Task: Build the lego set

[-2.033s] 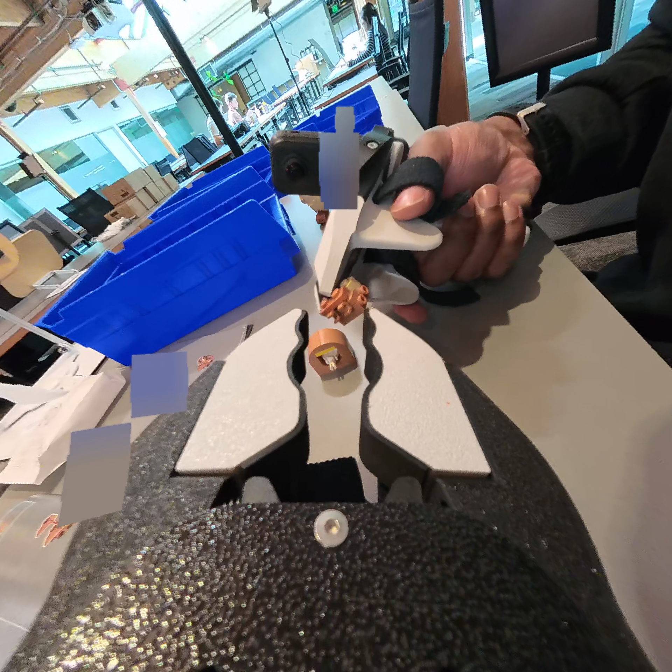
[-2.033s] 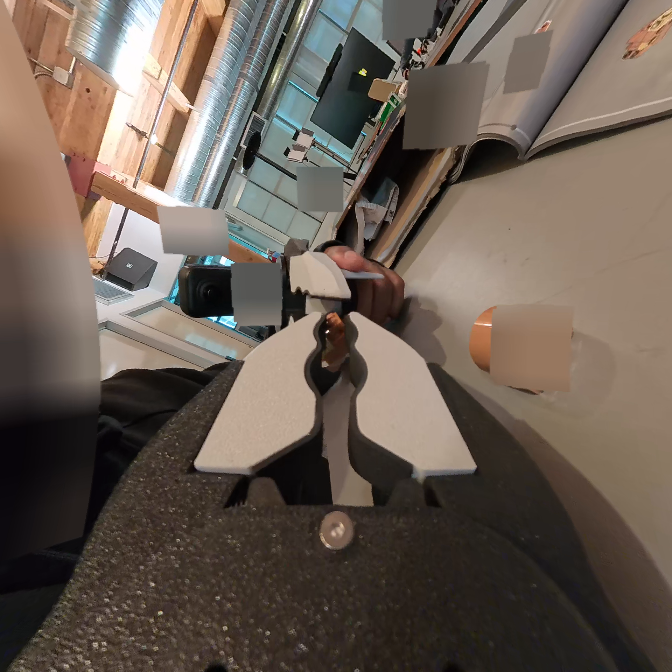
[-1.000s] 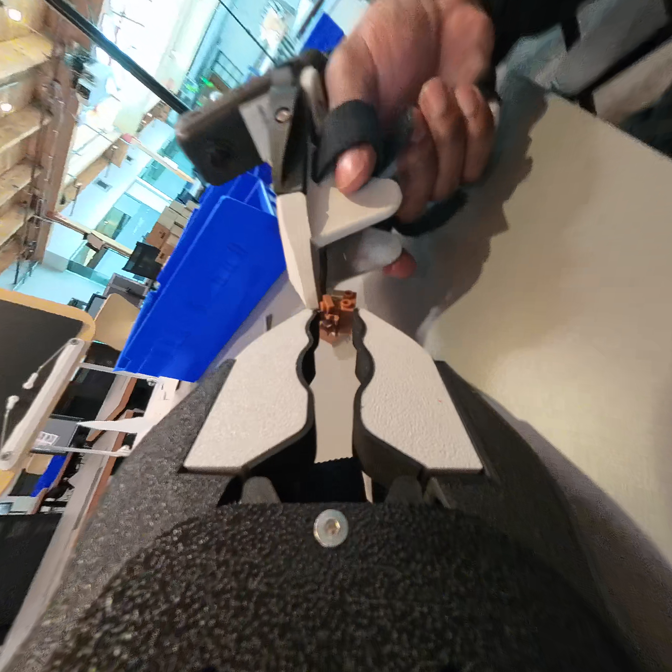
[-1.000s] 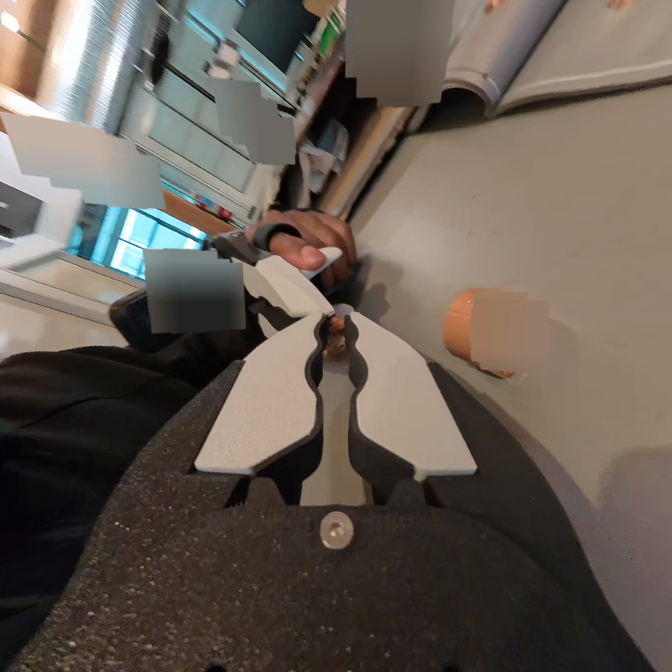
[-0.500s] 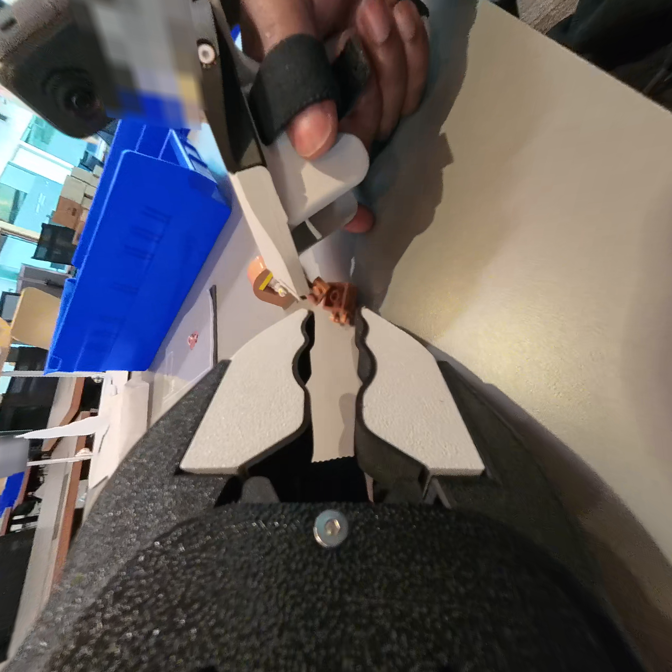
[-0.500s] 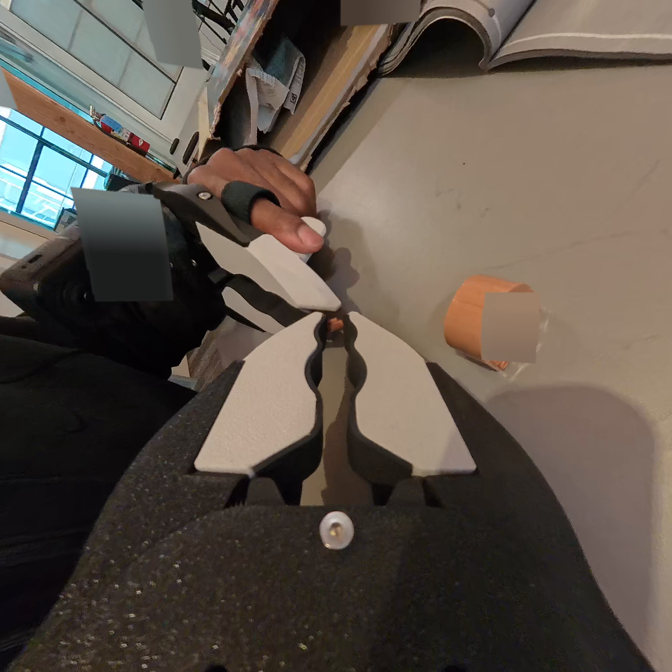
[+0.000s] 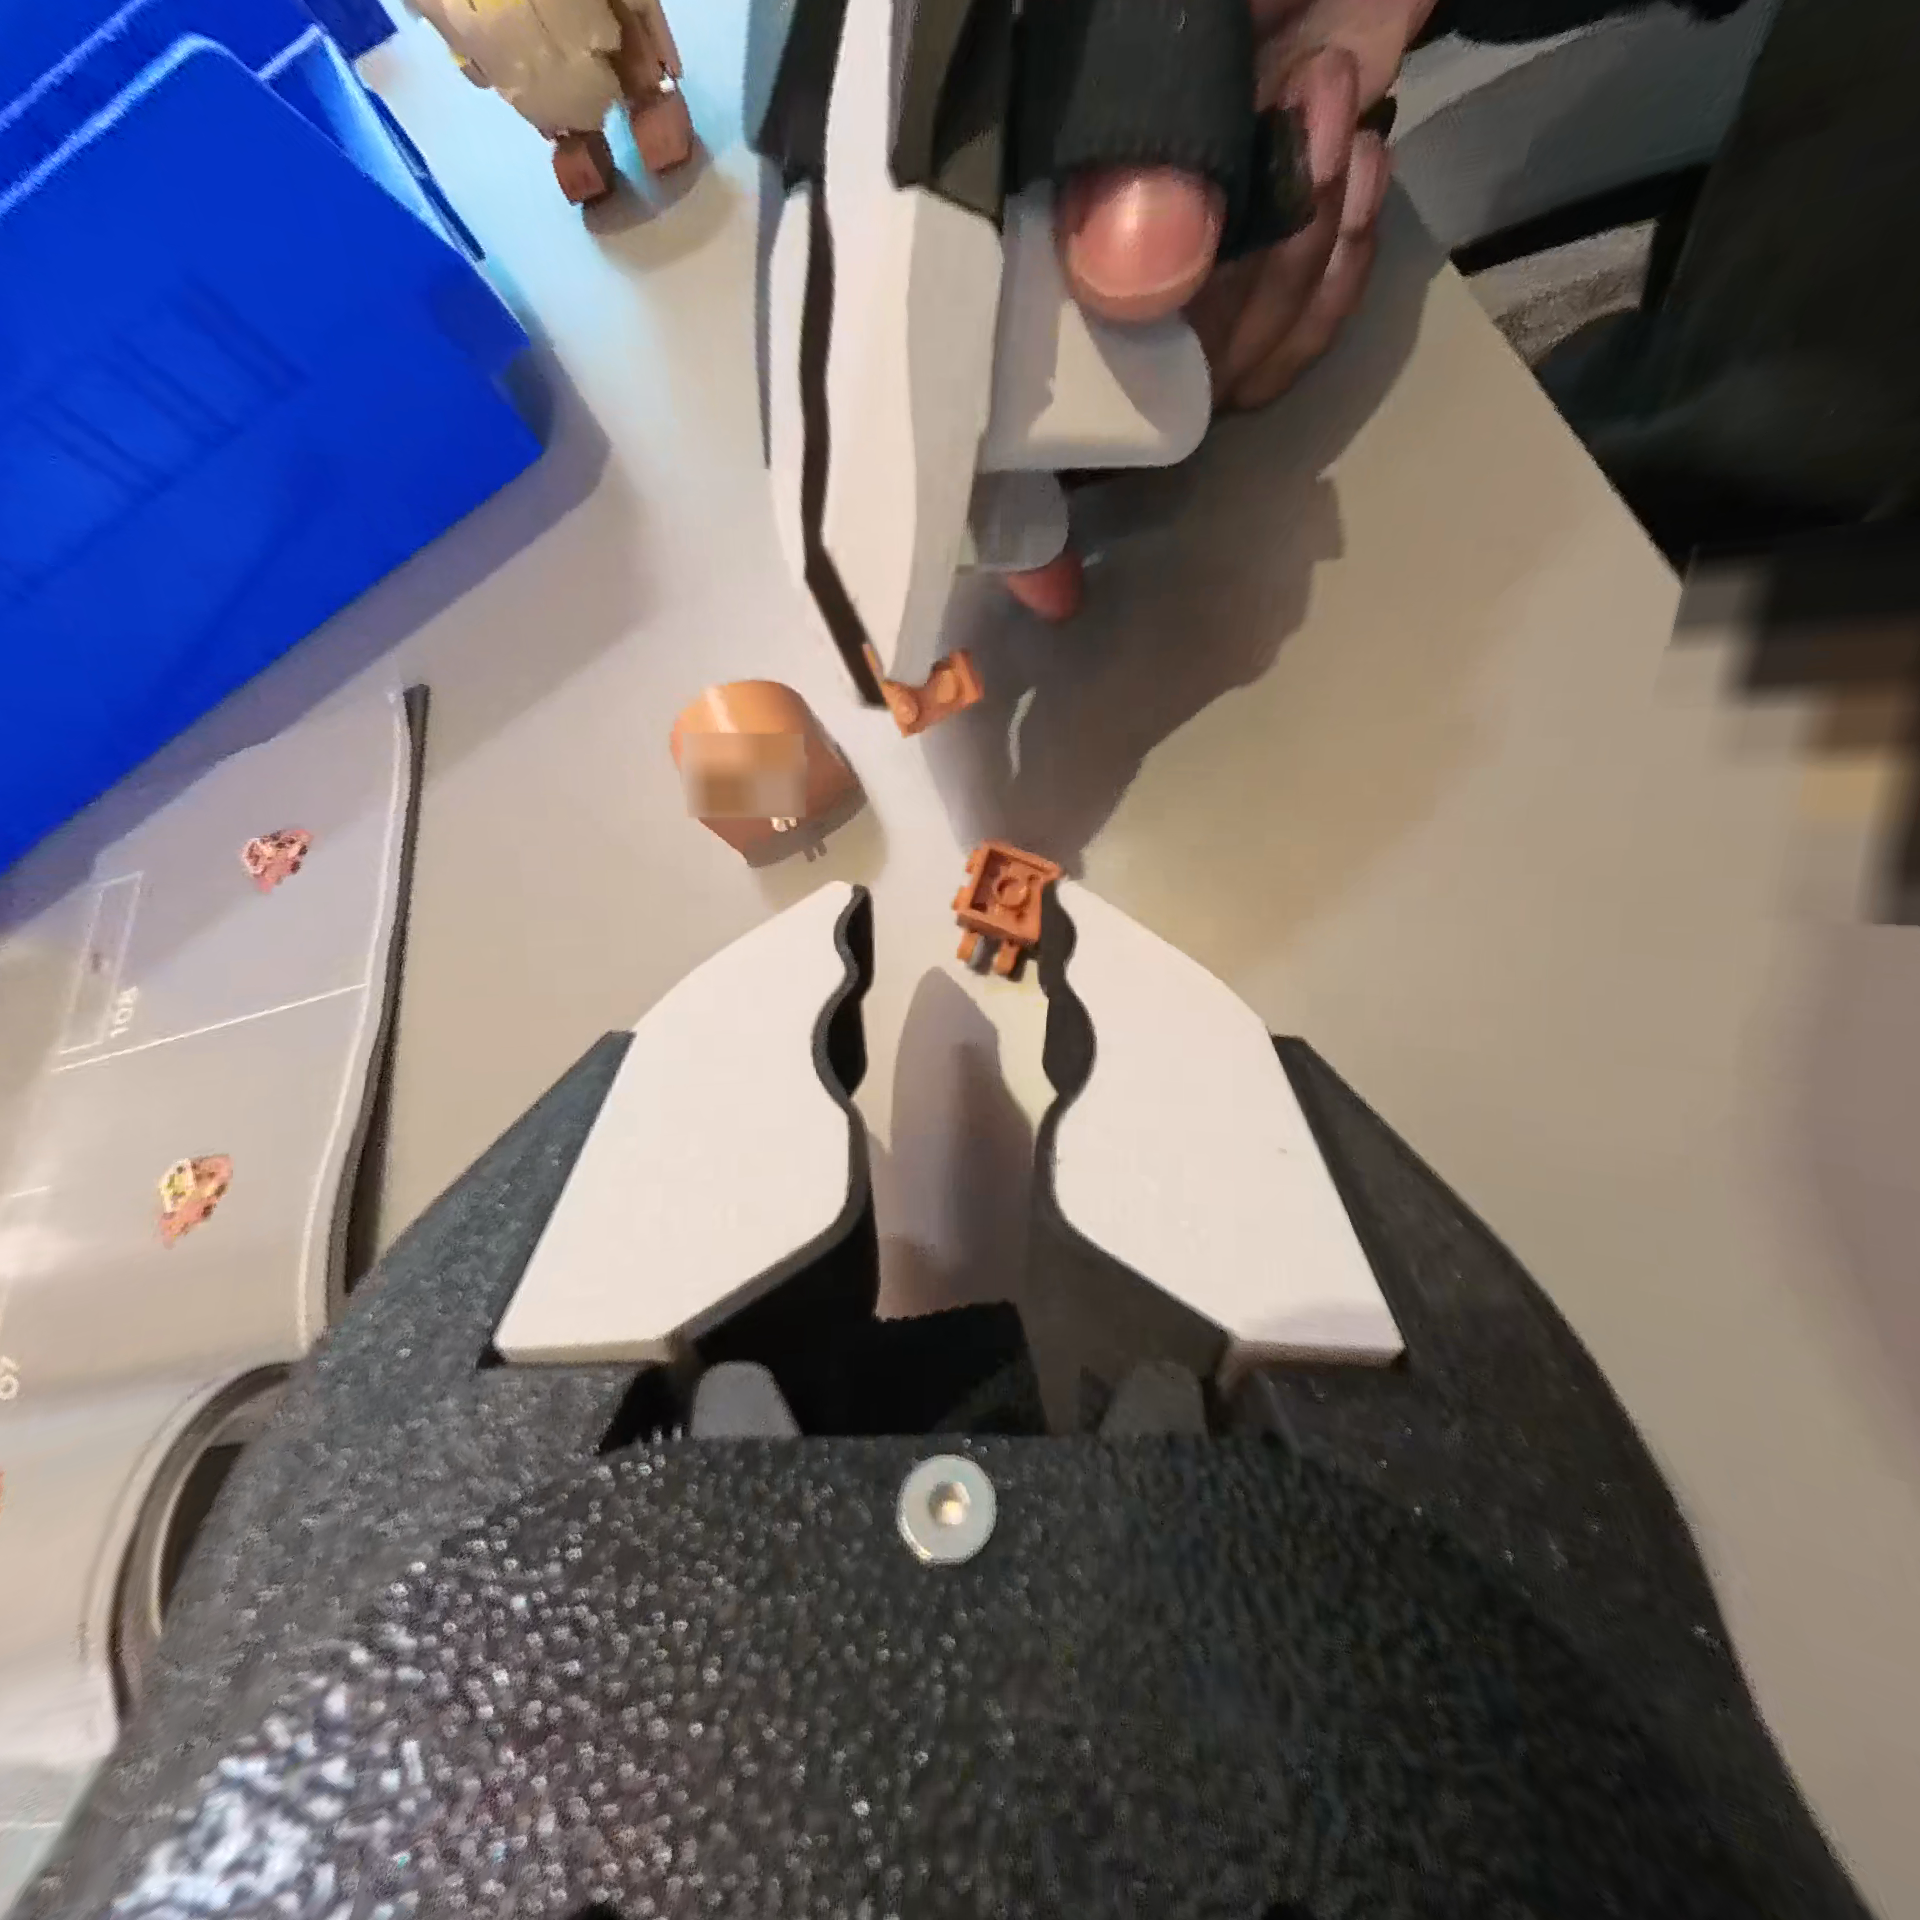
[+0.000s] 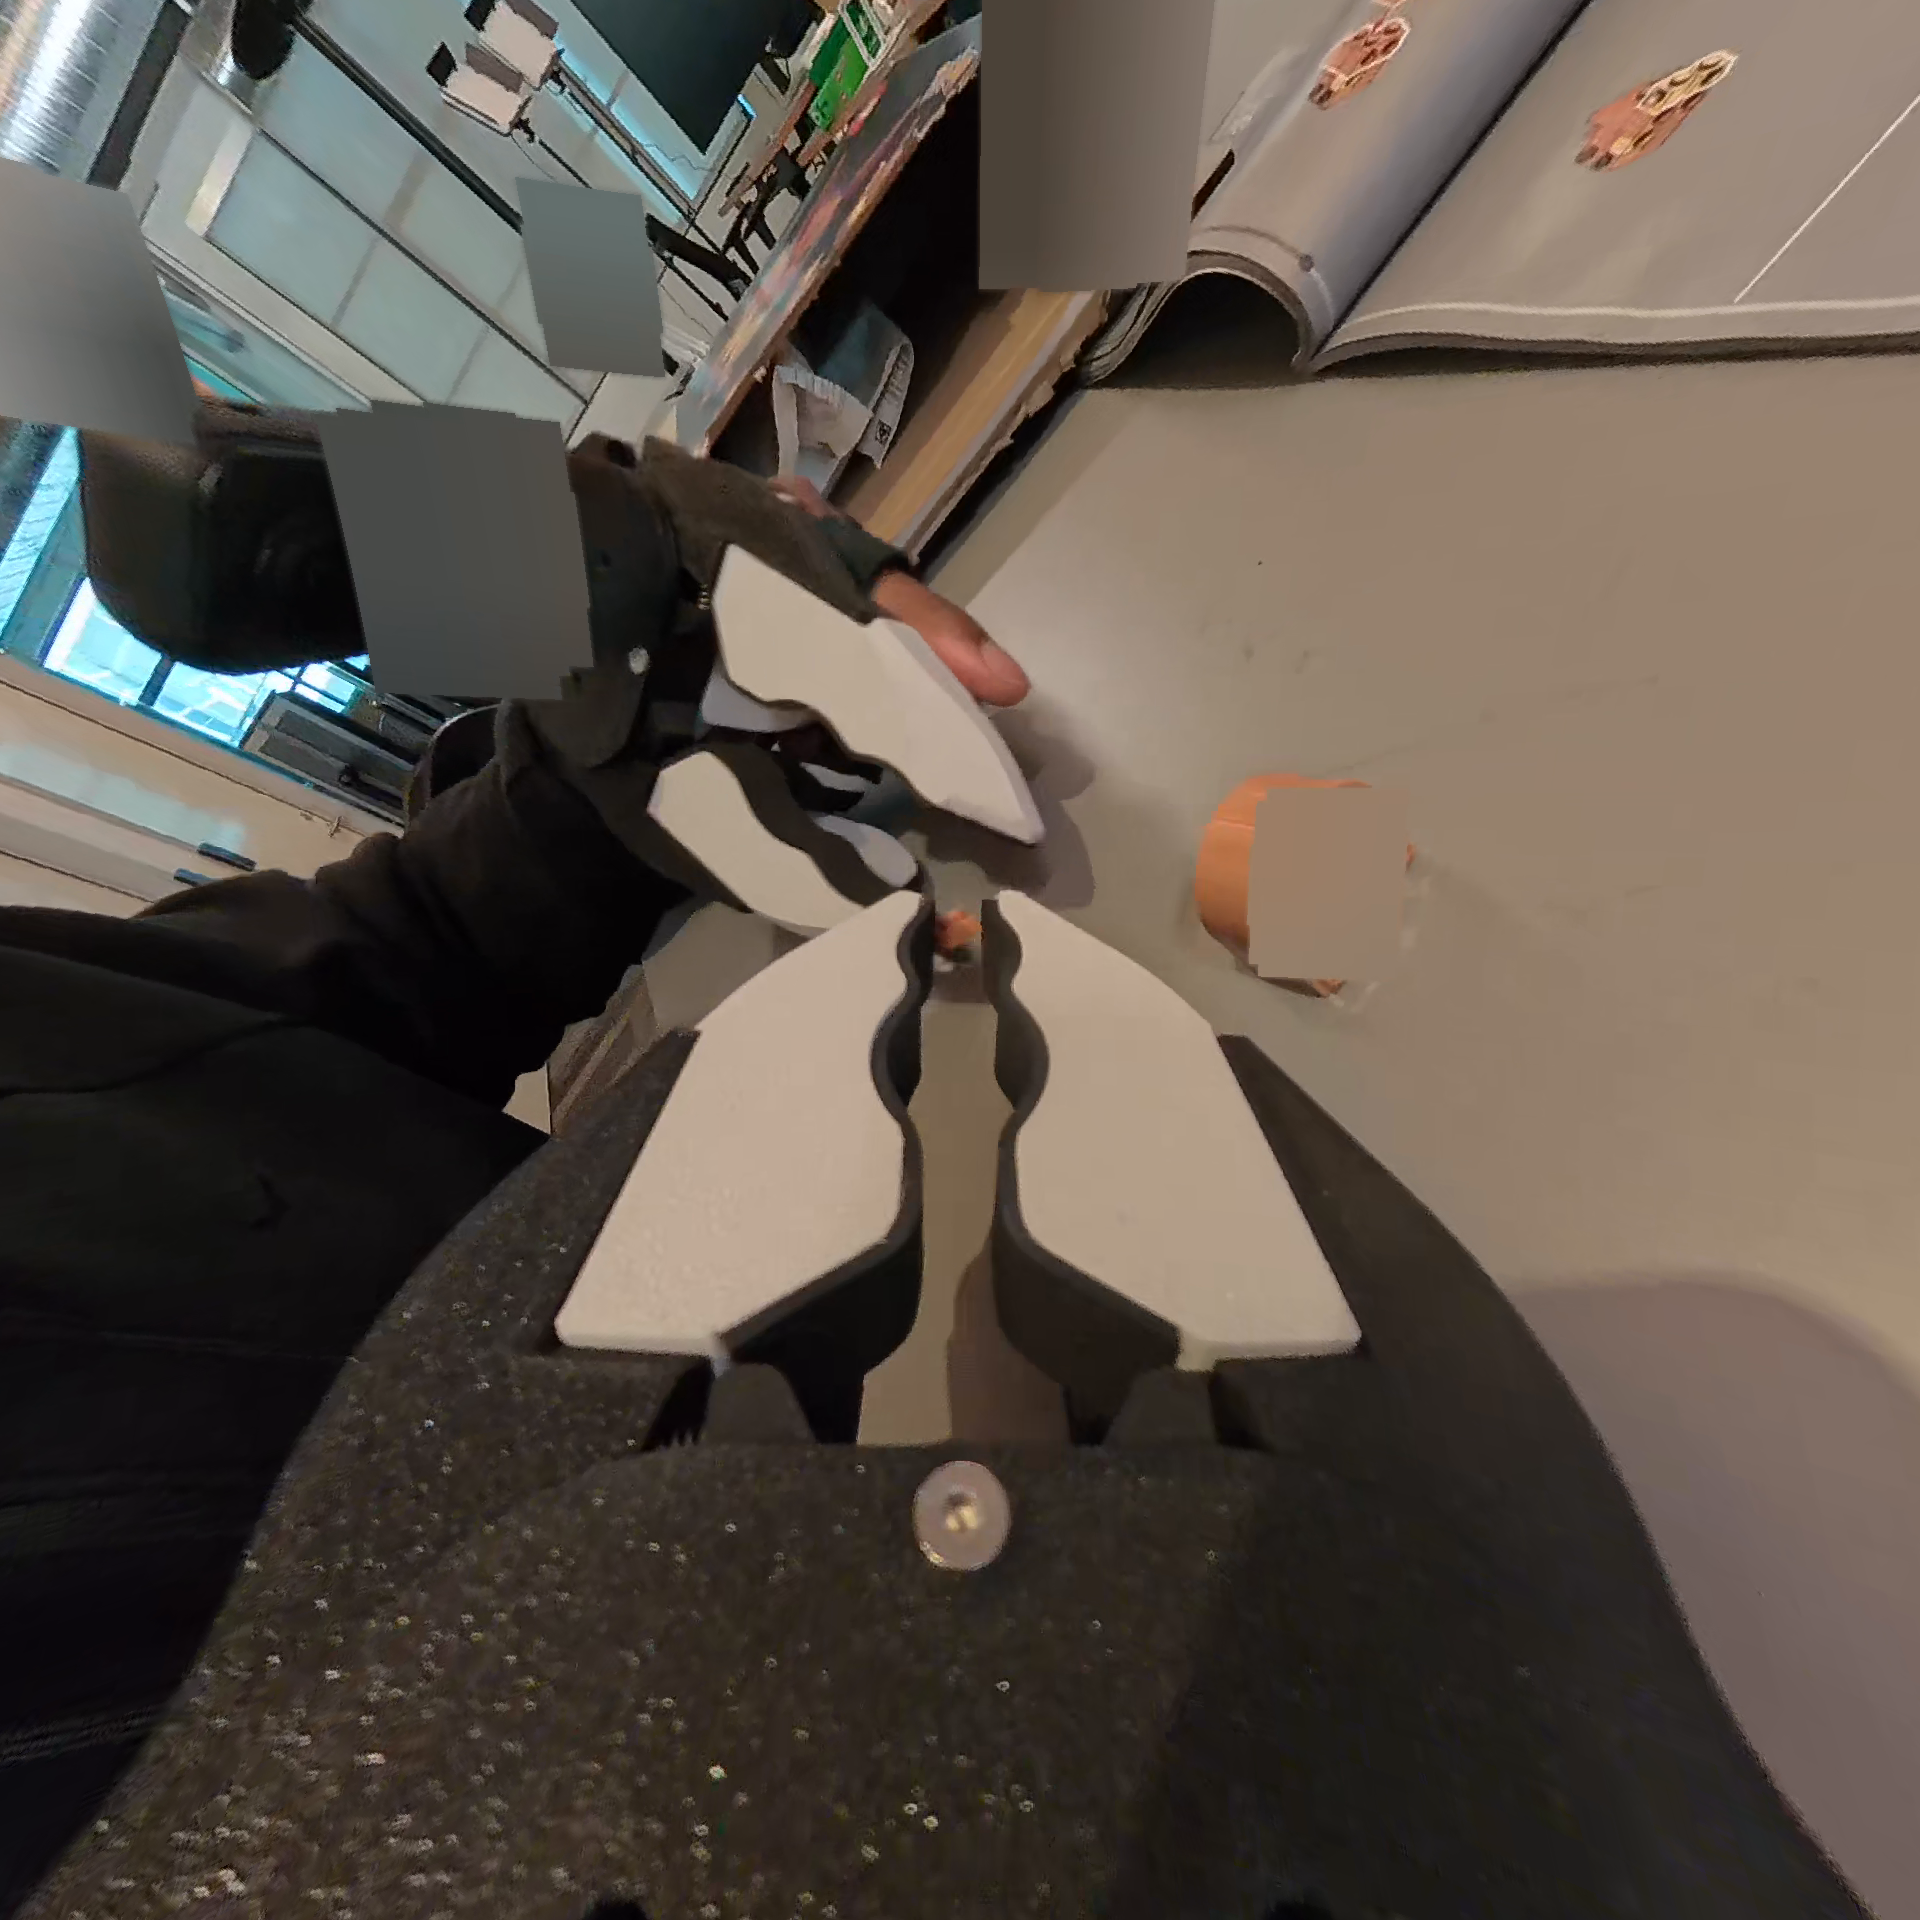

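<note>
A small orange-brown brick piece (image 7: 1000, 906) is seen beside the inner face of one finger of the left gripper (image 7: 956, 914). The other finger (image 7: 821, 935) stands clear of the piece, so the left gripper is spread open and the piece is not clamped; whether the piece rests on the tabletop (image 7: 1403, 831) cannot be told.

A second, flat orange-brown plate piece (image 7: 935, 691) is pinched at the fingertips of the right gripper (image 7: 883, 675), which is closed on it. In the right wrist view the same piece (image 8: 958, 928) is seen between the nearly closed fingers of the right gripper (image 8: 958, 920).

A rounded tan block (image 7: 764, 769) lies on the tabletop just beside both grippers; part of it is covered by a blur patch. An open booklet (image 7: 208, 987) lies flat toward the tabletop's left edge. Blue bins (image 7: 208, 364) stand behind the booklet, and a small tan brick figure (image 7: 582, 83) stands near them toward the far edge. The right gripper is held by a hand (image 7: 1226, 208) wearing a black finger strap.
</note>
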Action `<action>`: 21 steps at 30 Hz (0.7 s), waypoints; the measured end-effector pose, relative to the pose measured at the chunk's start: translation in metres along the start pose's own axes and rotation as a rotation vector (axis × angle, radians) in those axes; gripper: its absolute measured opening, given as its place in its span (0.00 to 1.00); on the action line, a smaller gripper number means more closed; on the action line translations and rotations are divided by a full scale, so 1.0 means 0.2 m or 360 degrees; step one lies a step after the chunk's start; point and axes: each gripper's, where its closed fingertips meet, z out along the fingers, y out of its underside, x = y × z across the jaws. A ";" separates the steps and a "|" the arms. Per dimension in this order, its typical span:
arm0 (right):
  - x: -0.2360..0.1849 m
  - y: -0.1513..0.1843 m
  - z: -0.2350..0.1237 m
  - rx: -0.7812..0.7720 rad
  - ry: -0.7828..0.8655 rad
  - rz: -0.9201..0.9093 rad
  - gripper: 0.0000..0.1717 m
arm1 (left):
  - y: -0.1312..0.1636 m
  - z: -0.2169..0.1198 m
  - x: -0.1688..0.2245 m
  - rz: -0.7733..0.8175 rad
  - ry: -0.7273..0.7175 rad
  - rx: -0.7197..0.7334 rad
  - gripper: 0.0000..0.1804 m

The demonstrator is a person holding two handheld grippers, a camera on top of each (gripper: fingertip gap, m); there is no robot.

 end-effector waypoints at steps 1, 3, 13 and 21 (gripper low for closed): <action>0.00 0.00 0.00 -0.0004 -0.0008 -0.0008 0.05 | 0.01 0.01 0.00 0.0012 0.0032 -0.0024 0.17; -0.01 0.01 0.00 -0.0015 -0.0022 -0.0023 0.05 | 0.02 0.03 0.00 0.0016 0.0104 -0.0050 0.16; -0.03 0.00 -0.01 0.0011 -0.0075 -0.0025 0.05 | -0.05 0.03 -0.05 0.0324 -0.0135 0.0057 0.07; -0.04 0.01 -0.01 0.0002 -0.0086 -0.0038 0.05 | -0.02 -0.06 0.12 0.0600 -0.0203 0.0113 0.16</action>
